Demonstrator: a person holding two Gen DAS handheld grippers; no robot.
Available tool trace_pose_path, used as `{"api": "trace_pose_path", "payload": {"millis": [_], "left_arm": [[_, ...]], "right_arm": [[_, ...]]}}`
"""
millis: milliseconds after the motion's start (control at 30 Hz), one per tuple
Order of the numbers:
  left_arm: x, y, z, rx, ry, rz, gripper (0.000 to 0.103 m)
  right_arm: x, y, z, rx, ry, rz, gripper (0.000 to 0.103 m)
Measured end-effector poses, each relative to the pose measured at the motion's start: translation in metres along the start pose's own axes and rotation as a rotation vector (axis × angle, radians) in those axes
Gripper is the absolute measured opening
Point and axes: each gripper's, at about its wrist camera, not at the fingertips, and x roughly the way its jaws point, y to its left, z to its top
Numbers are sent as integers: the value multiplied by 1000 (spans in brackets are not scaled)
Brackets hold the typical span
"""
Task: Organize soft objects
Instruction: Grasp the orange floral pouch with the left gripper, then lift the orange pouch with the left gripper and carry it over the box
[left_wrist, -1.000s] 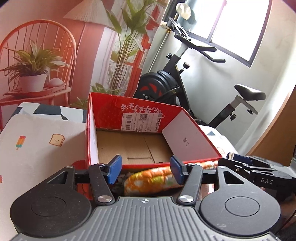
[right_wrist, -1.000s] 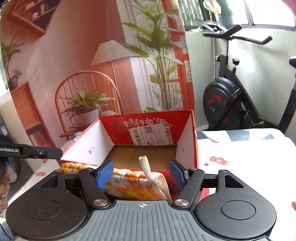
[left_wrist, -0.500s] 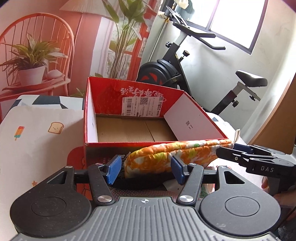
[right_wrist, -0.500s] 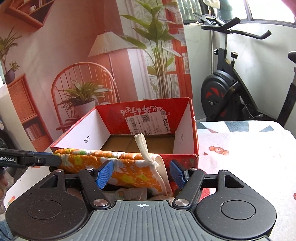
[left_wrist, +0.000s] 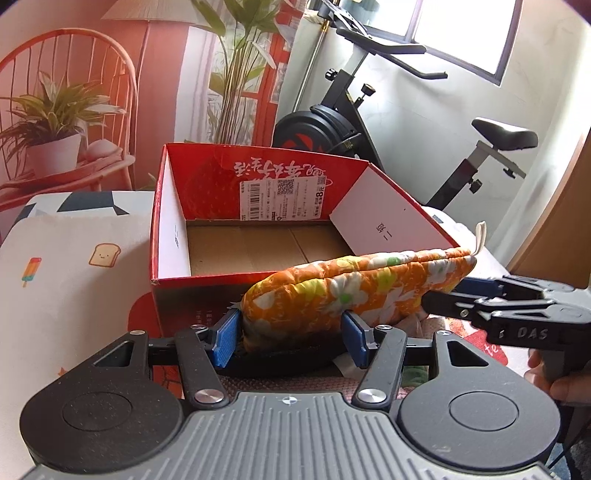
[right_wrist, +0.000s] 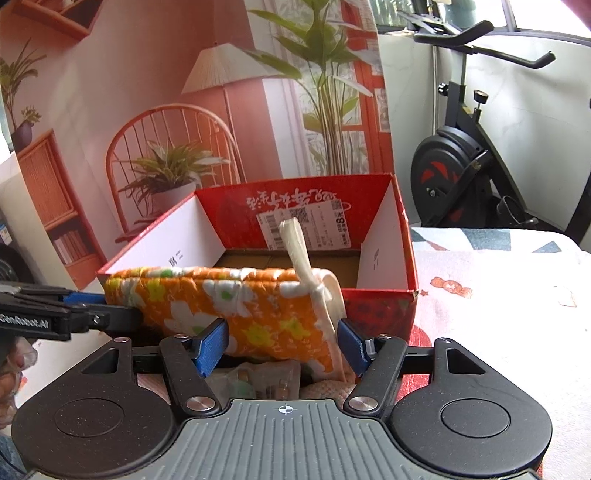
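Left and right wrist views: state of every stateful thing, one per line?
Orange floral quilted pad: lifted, held at both ends, level with the box's front rim, not in it.
Red cardboard box: open-topped, flaps up, brown floor bare where visible.
Left gripper: shut on the pad's end.
Right gripper: shut on the pad's loop end.
White hanging loop: sticking upward from the pad.

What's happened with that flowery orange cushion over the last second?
The orange floral pad has risen from below the near wall of the red box to about its rim, carried at each end by the left hand-held gripper and right hand-held gripper. Both grips look unchanged; the box hasn't moved and is still empty.
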Motion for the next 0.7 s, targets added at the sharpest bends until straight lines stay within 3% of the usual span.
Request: {"api": "trace_pose_path", "payload": {"millis": [67, 100, 200, 300, 700], "left_arm": [[-1, 2, 0, -10, -2, -2, 57], [-2, 3, 0, -15, -2, -3, 48], [-3, 5, 0, -45, 5, -11, 35], [-8, 5, -2, -65, -8, -11, 21], [-37, -2, 6, -83, -125, -34, 16]], "right_arm": [[1, 2, -1, -7, 5, -5, 56], [1, 2, -1, -10, 5, -6, 51], [1, 4, 0, -20, 9, -17, 26], [-1, 3, -1, -13, 5, -19, 16], [-37, 10, 16, -36, -101, 20, 12]]}}
